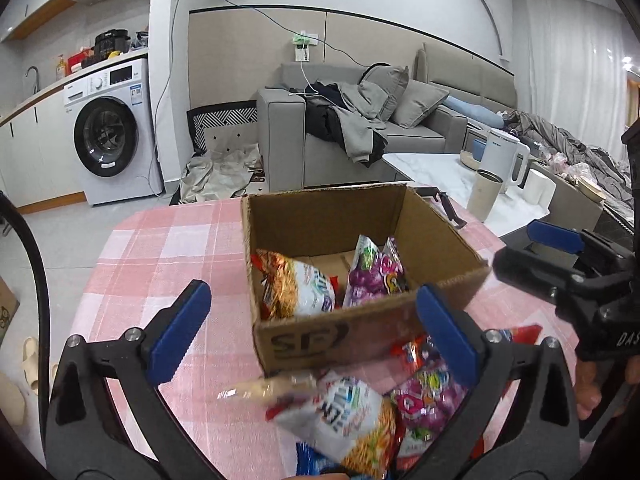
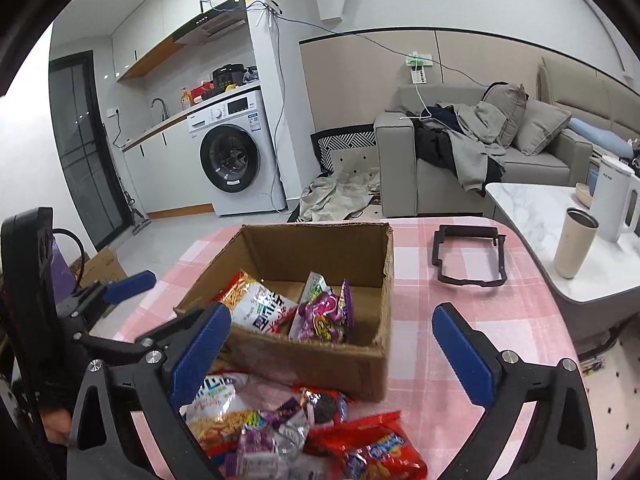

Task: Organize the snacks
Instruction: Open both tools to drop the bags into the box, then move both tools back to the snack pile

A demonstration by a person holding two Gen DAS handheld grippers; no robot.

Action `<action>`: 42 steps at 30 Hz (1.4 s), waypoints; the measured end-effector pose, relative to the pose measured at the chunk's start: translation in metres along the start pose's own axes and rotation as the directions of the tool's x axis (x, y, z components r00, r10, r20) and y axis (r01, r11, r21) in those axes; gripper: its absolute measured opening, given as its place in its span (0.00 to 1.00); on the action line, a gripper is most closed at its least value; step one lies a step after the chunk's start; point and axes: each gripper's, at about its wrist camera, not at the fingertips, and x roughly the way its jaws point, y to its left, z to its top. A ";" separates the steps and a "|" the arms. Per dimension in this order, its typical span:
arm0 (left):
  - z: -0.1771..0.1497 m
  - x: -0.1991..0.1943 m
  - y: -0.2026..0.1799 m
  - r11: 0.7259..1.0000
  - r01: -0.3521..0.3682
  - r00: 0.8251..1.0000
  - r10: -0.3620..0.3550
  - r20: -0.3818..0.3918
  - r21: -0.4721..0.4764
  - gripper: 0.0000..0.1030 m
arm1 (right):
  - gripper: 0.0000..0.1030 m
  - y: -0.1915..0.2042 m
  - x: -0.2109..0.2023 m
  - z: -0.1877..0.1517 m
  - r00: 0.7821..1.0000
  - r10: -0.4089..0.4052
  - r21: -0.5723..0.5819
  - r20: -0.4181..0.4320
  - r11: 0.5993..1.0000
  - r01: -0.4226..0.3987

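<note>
On the surface (image 2: pixel 432 360) a cardboard box (image 2: pixel 304 360) holds two snack packets (image 2: pixel 320 316), a loose packet pile (image 2: pixel 280 428) lies before it, and a frame (image 2: pixel 468 256) sits right of it.

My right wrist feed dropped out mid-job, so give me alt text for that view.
An open cardboard box sits on a pink checked tablecloth, holding a noodle snack bag and a purple candy bag. The open right gripper hovers empty over a pile of loose snack packets in front of the box.
</note>
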 end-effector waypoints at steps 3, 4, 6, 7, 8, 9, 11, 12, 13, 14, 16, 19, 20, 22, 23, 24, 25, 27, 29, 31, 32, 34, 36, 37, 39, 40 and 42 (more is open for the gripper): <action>-0.009 -0.018 -0.001 1.000 -0.013 1.000 0.013 0.003 0.006 1.00 | 1.00 -0.002 -0.015 -0.010 1.000 -0.003 -0.012 0.005 1.000 0.003; -0.014 -0.025 -0.001 1.000 -0.017 1.000 0.017 0.007 0.011 1.00 | 1.00 -0.003 -0.020 -0.014 1.000 0.000 -0.014 0.006 1.000 0.001; -0.022 -0.036 -0.003 1.000 -0.024 1.000 0.024 0.013 0.016 1.00 | 1.00 -0.004 -0.028 -0.022 1.000 -0.001 -0.017 0.008 1.000 0.001; -0.027 -0.042 -0.003 0.999 -0.031 0.999 0.030 0.016 0.017 1.00 | 1.00 -0.005 -0.032 -0.025 1.000 -0.003 -0.019 0.009 1.000 0.004; -0.031 -0.047 -0.003 0.999 -0.035 0.999 0.035 0.018 0.015 1.00 | 1.00 -0.006 -0.036 -0.029 1.000 -0.006 -0.021 0.011 1.000 0.006; -0.035 -0.052 -0.004 0.999 -0.034 0.999 0.034 0.019 0.015 1.00 | 1.00 -0.008 -0.040 -0.032 1.000 -0.007 -0.021 0.010 1.000 0.008; -0.043 -0.061 -0.006 0.999 -0.030 0.999 0.030 0.017 0.016 1.00 | 1.00 -0.011 -0.047 -0.039 1.000 -0.009 -0.017 0.007 1.000 0.009; -0.046 -0.065 -0.005 0.999 -0.028 0.999 0.028 0.016 0.016 1.00 | 1.00 -0.012 -0.048 -0.041 1.000 -0.010 -0.015 0.004 1.000 0.010; -0.050 -0.069 -0.005 0.999 -0.028 0.999 0.028 0.016 0.016 1.00 | 1.00 -0.014 -0.050 -0.044 1.000 -0.015 -0.011 -0.002 1.000 0.015; -0.054 -0.073 -0.006 0.999 -0.030 0.999 0.029 0.017 0.016 0.99 | 1.00 -0.016 -0.051 -0.047 1.000 -0.017 -0.005 -0.007 1.000 0.017; -0.062 -0.081 -0.007 0.999 -0.034 0.999 0.034 0.011 0.021 0.99 | 1.00 -0.020 -0.055 -0.051 1.000 -0.018 0.008 -0.010 1.000 0.018; -0.071 -0.087 -0.006 0.999 -0.043 0.999 0.043 0.002 0.024 1.00 | 1.00 -0.023 -0.058 -0.060 1.000 -0.022 0.015 -0.013 1.000 0.022; -0.073 -0.088 -0.005 0.999 -0.046 0.999 0.046 -0.007 0.025 0.99 | 1.00 -0.023 -0.058 -0.062 1.000 -0.022 0.013 -0.018 1.000 0.022; -0.080 -0.091 -0.002 0.999 -0.038 0.999 0.038 -0.019 0.013 1.00 | 1.00 -0.025 -0.059 -0.069 0.999 -0.024 0.013 -0.031 1.000 0.024; -0.081 -0.091 0.000 0.999 -0.032 0.999 0.033 -0.023 0.008 0.99 | 1.00 -0.026 -0.059 -0.071 0.999 -0.023 0.015 -0.032 1.000 0.024; -0.084 -0.092 0.001 1.000 -0.028 0.999 0.028 -0.025 0.002 0.99 | 1.00 -0.026 -0.059 -0.072 0.999 -0.022 0.014 -0.037 1.000 0.022; -0.087 -0.093 0.002 1.000 -0.025 0.999 0.025 -0.028 -0.001 0.99 | 1.00 -0.027 -0.059 -0.073 0.999 -0.021 0.008 -0.045 1.000 0.022; -0.087 -0.092 -0.002 1.000 -0.024 0.999 0.025 -0.038 0.012 0.99 | 1.00 -0.028 -0.060 -0.074 0.999 -0.033 0.003 -0.042 0.999 0.033; -0.087 -0.088 -0.003 1.000 -0.022 0.999 0.023 -0.038 0.021 0.99 | 1.00 -0.031 -0.059 -0.074 0.998 -0.028 0.015 -0.053 0.999 0.029; -0.091 -0.086 -0.002 1.000 -0.018 0.998 0.019 -0.052 0.025 0.99 | 1.00 -0.033 -0.056 -0.076 0.997 -0.031 0.021 -0.065 0.999 0.032; -0.091 -0.086 -0.003 1.000 -0.017 0.998 0.019 -0.055 0.024 0.99 | 1.00 -0.035 -0.053 -0.078 0.996 -0.038 0.022 -0.075 0.999 0.040; -0.094 -0.081 -0.001 1.000 -0.013 0.997 0.014 -0.070 0.018 0.99 | 1.00 -0.037 -0.048 -0.081 0.995 -0.042 0.030 -0.094 0.999 0.045; -0.097 -0.078 0.001 1.000 -0.008 0.997 0.009 -0.081 0.010 0.99 | 1.00 -0.039 -0.041 -0.084 0.993 -0.038 0.046 -0.113 0.998 0.044; -0.098 -0.076 0.002 1.000 -0.008 0.996 0.008 -0.086 0.008 0.99 | 1.00 -0.040 -0.039 -0.085 0.992 -0.035 0.050 -0.121 0.998 0.041; -0.100 -0.073 0.004 1.000 -0.007 0.996 0.007 -0.093 0.006 0.99 | 1.00 -0.040 -0.033 -0.088 0.990 -0.030 0.050 -0.137 0.998 0.037; -0.101 -0.071 0.004 1.000 -0.006 0.995 0.006 -0.096 0.004 0.99 | 1.00 -0.039 -0.031 -0.090 0.989 -0.034 0.046 -0.144 0.998 0.041; -0.104 -0.067 0.005 1.000 -0.003 0.994 0.002 -0.106 -0.003 0.99 | 1.00 -0.039 -0.027 -0.092 0.987 -0.034 0.044 -0.154 0.998 0.041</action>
